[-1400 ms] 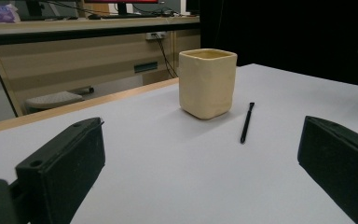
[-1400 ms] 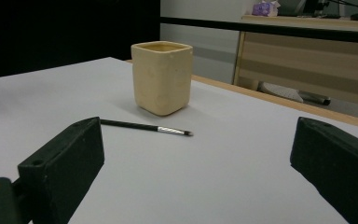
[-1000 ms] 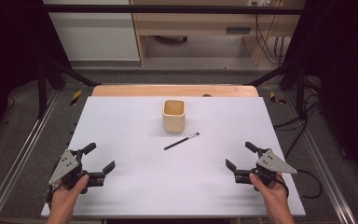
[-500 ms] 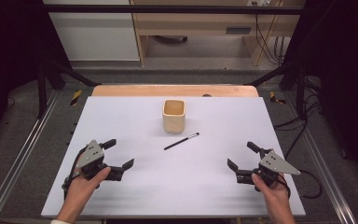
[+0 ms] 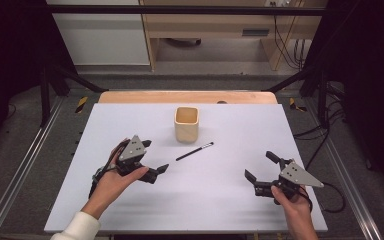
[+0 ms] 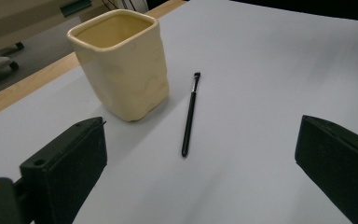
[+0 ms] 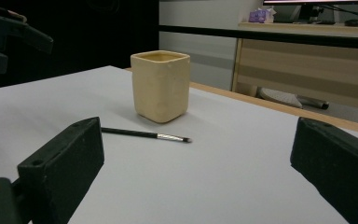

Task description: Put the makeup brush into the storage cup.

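Moved since earlier: left gripper (image 5: 154, 159) has travelled in from the bench's near-left corner toward the middle; right gripper (image 5: 264, 170) has barely shifted.
Left jaws: spread wide, holding nothing.
Right jaws: likewise wide apart and empty.
Brush location: the thin black brush (image 5: 194, 151) lies flat on the white bench (image 5: 290, 130), just in front of the cream cup (image 5: 186, 123) and apart from it.
Long axis: handle end points near-left, bristle end far-right; in the left gripper view the brush (image 6: 189, 113) runs almost straight away between the jaws.
Nearer hand: the left, with the handle end close ahead of its jaws; the right sits well apart.
Bristle tip: probably dark, though too small to tell from above.
Coming move: likely a short reach forward by the left gripper, closing across the handle.
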`<state>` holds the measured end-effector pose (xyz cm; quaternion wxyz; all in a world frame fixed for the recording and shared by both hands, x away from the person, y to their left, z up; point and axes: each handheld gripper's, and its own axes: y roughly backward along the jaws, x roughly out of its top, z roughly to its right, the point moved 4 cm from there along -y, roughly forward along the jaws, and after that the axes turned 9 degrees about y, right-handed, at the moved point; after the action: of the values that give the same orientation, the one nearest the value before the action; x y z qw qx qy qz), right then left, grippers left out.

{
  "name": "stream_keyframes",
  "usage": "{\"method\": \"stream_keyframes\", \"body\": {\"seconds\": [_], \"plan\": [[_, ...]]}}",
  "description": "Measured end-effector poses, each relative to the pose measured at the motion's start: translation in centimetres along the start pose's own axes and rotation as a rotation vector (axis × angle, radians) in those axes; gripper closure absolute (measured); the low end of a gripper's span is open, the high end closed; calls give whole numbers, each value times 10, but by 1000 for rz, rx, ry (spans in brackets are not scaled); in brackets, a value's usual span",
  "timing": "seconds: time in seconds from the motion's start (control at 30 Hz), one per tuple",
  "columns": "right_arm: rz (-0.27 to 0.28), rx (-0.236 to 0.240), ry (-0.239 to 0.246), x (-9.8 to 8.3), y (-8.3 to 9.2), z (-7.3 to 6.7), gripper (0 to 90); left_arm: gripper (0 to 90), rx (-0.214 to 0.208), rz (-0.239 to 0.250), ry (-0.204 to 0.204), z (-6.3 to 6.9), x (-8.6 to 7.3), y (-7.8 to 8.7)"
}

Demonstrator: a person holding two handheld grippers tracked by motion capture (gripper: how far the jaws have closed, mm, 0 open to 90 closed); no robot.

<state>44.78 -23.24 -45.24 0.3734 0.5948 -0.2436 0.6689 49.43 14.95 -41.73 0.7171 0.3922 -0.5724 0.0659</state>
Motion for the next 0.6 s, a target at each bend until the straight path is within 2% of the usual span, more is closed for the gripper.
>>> {"method": "stream_keyframes", "body": {"seconds": [0.13, 0.33, 0.6], "plan": [[4, -1, 0, 0, 0, 1, 31, 19, -13, -38, -19, 5, 10, -11], [1, 0, 12, 0, -1, 0, 30, 28, -22, -86, -23, 7, 18, -31], [-3, 5, 6, -1, -2, -1, 30, 29, -44, -163, -28, 15, 27, -53]]}}
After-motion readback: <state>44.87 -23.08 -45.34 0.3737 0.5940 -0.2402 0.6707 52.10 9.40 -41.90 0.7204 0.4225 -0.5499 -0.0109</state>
